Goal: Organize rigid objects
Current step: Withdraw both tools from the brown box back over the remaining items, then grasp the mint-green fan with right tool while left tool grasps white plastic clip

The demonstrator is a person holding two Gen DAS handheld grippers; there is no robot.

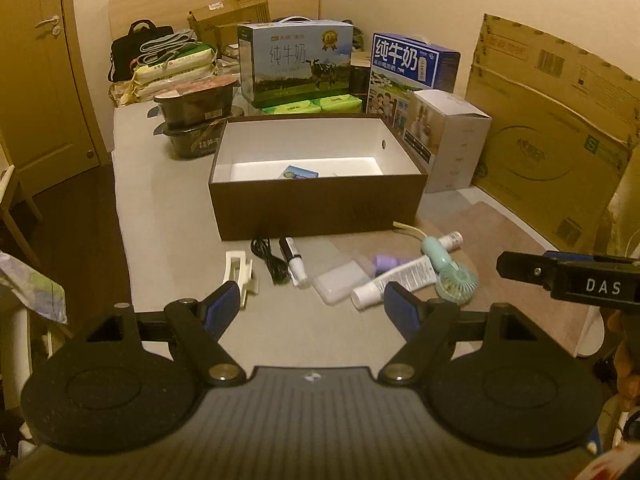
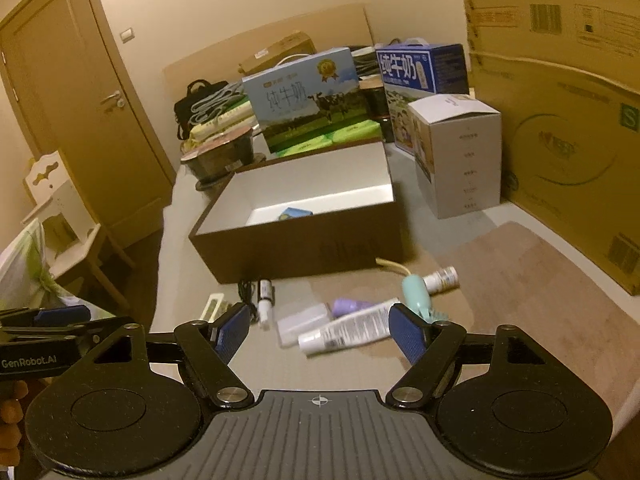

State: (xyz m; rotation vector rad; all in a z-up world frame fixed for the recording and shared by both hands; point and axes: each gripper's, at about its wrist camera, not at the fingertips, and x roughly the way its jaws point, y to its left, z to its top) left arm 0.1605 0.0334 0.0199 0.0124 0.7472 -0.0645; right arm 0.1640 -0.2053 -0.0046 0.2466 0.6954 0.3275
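Note:
An open brown box (image 1: 316, 212) (image 2: 304, 248) with a white inside stands mid-table and holds a small blue carton (image 1: 298, 172) (image 2: 296, 213). In front of it lie a white tube (image 1: 394, 280) (image 2: 348, 326), a mint hand fan (image 1: 450, 268) (image 2: 416, 292), a purple bottle (image 1: 390, 262) (image 2: 352, 305), a clear plastic case (image 1: 340, 280) (image 2: 300, 322), a white and black pen-like stick (image 1: 294, 260) (image 2: 265, 300), a black cable (image 1: 270, 260), a white clip (image 1: 239, 272) and a small white bottle (image 1: 450, 240) (image 2: 440, 279). My left gripper (image 1: 312, 308) and right gripper (image 2: 320, 330) are both open and empty, just short of these items.
Milk cartons (image 1: 298, 64), a white box (image 1: 452, 140), stacked food bowls (image 1: 196, 116) and packets crowd the back of the table. A large cardboard sheet (image 1: 552, 128) leans at the right. A door (image 1: 36, 60) and a chair stand at the left.

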